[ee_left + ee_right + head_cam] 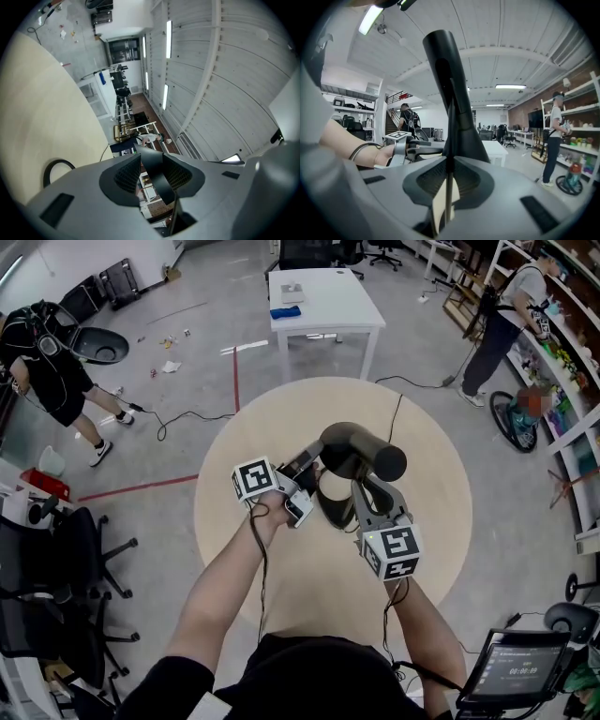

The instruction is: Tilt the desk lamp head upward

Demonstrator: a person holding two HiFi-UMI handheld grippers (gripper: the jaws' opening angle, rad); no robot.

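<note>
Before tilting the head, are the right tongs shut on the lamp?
Shut. Right gripper view: right tongs pinch the lamp arm, no gap showing.

Desk lamp [361, 457] is matte black all over. The round bench [441, 521] is pale beige. Left claw [309, 468] and right claw [361, 488] are plain grey with dark grid-textured pads [129, 174], and each has a cube [255, 479] covered in black-and-white square markers. The floor [187, 334] is light grey with red tape lines [234, 381]. The other bench [328, 296] at the back is white, with something blue [285, 311] on it.
</note>
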